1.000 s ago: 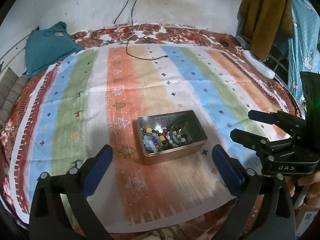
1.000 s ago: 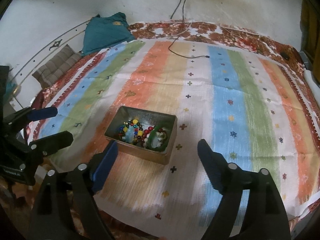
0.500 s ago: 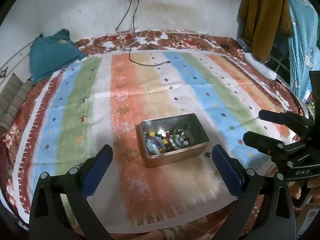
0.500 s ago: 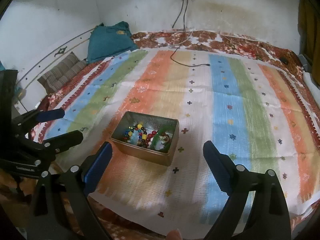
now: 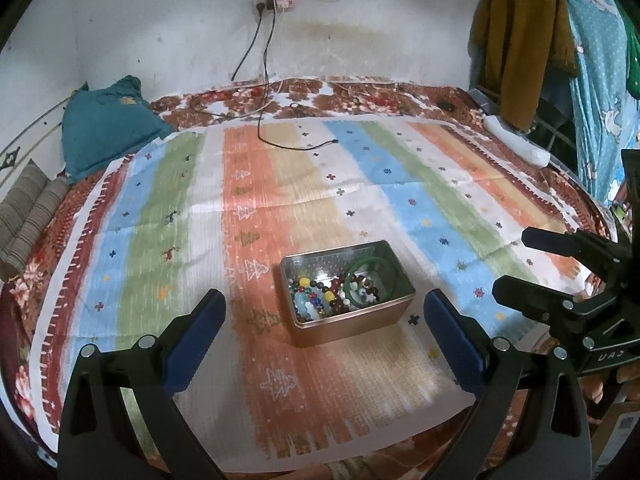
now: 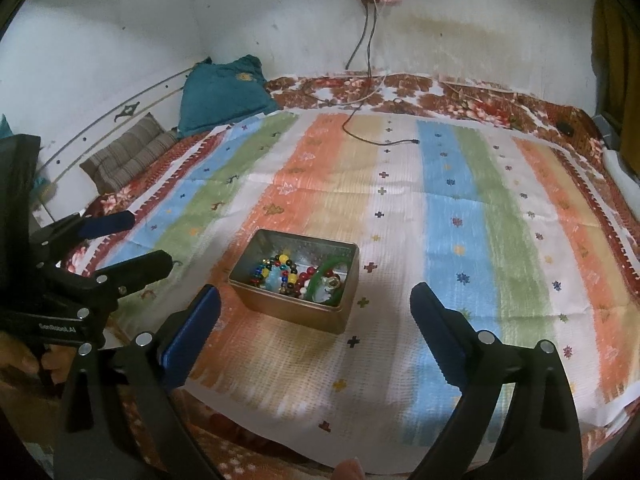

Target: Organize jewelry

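A metal tin point(image 5: 394, 322) point(image 6: 256, 298) sits on the striped cloth near its front edge. It holds colourful bead bracelets point(image 5: 316, 296) point(image 6: 280, 274) and a green bangle point(image 5: 370, 278) point(image 6: 324, 280). My left gripper point(image 5: 324, 330) is open and empty, back from the tin and above the cloth's front edge; it also shows at the left of the right wrist view point(image 6: 138, 240). My right gripper point(image 6: 314, 326) is open and empty, likewise short of the tin; it also shows at the right of the left wrist view point(image 5: 516, 258).
The striped cloth point(image 5: 280, 184) covers a bed with a floral sheet. A black cable point(image 5: 280, 140) lies at the far side. A teal cushion point(image 5: 104, 128) and a striped pillow point(image 5: 28, 216) lie far left. Clothes point(image 5: 520, 40) hang at the right.
Both grippers have pulled back and tilted up from the tin, so more wall shows and the tin sits lower in view. Both stay open and empty.
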Motion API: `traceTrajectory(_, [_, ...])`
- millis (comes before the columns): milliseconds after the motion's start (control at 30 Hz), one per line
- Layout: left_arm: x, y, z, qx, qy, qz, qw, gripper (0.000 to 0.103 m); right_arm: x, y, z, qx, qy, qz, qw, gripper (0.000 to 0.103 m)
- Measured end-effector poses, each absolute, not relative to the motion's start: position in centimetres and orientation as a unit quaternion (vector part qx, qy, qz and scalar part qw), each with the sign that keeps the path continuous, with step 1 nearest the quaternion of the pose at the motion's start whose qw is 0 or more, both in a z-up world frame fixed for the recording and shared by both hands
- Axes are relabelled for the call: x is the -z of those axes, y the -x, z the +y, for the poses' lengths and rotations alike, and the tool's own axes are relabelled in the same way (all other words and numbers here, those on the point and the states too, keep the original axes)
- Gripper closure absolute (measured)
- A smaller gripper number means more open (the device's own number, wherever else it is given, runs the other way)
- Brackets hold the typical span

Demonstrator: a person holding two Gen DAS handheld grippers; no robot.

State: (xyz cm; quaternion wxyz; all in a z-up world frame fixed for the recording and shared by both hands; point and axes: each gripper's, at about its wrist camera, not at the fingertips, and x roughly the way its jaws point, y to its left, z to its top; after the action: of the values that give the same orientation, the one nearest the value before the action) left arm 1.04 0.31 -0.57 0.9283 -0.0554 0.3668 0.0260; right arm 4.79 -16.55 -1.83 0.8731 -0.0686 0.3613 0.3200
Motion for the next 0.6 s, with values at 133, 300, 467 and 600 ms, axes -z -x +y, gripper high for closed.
traceTrajectory(133, [0.3,-0.6,0.1,-0.025,0.054,0.355,0.933,0.006,1.8,-4.8,-16.6,-0.32,0.069,0.357,0.875,0.006])
traceTrajectory(300, [0.0,-0.3,0.0,-0.026,0.053,0.343,0.937,0.006,1.7,-4.6,-16.8,-0.322,0.065,0.354,0.875,0.006])
traceTrajectory(467, [-0.2,-0.1,-0.2,-0.025,0.05,0.332,0.942,0.006,1.3,-4.2,-17.0,-0.313,0.072,0.337,0.885,0.006])
traceTrajectory(600, [-0.5,0.5,-0.3,-0.033,0.044,0.316,0.947,0.006,1.0,-3.5,-16.9,-0.313,0.079,0.321,0.891,0.006])
